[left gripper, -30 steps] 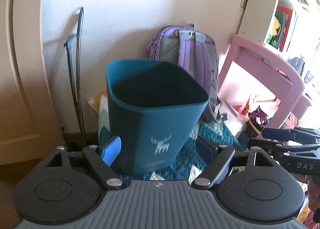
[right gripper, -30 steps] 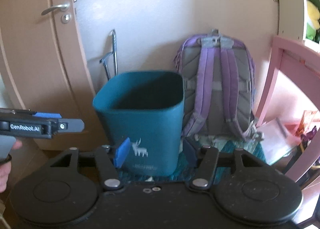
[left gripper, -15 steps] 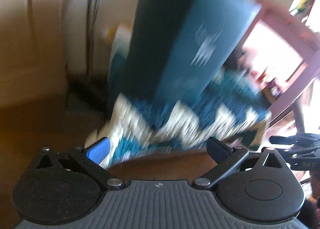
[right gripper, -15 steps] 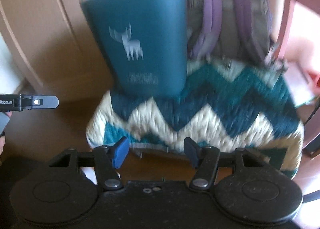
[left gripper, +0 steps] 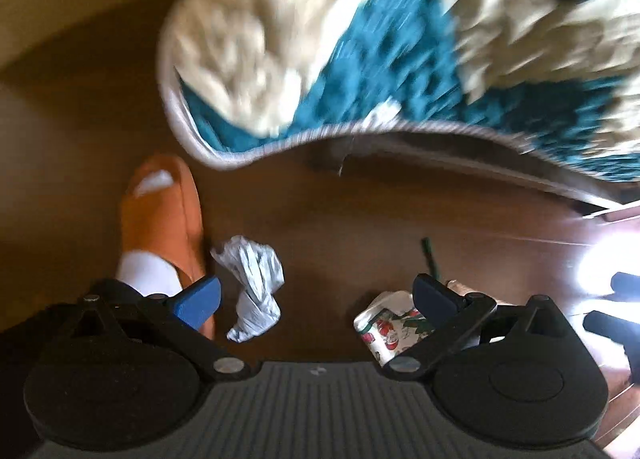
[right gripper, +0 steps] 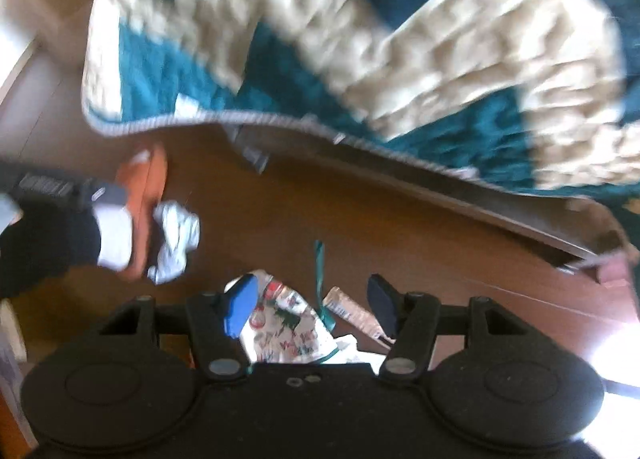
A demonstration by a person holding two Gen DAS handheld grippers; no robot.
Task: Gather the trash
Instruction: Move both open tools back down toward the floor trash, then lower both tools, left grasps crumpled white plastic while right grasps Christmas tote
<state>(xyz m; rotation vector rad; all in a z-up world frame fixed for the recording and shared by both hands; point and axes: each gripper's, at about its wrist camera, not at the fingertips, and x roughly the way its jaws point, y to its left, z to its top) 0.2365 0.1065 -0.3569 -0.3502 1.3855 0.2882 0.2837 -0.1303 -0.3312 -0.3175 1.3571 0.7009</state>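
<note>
- Both grippers have swung down since a second ago: the teal bin and purple backpack that filled both views are gone, and brown wooden floor (left gripper: 320, 219) lies below.
- Left gripper (left gripper: 316, 295) has its two jaws spread wide with nothing between them; one crumpled pale grey wad (left gripper: 252, 283) lies on the floor just inside its left finger.
- Right gripper (right gripper: 312, 303) stands partly open, gripping nothing; one crumpled printed wrapper (right gripper: 288, 331) with red and green figures lies on the floor between its fingers, beside one teal ribbon strip (right gripper: 319, 271) and one clear plastic scrap (right gripper: 352, 309).
- Left of the grey wad is one orange slipper (left gripper: 160, 211) over a white sock, touching or just beside it.
- Far across the floor lies one teal-and-cream zigzag rug (left gripper: 400, 39), blurred.
</note>
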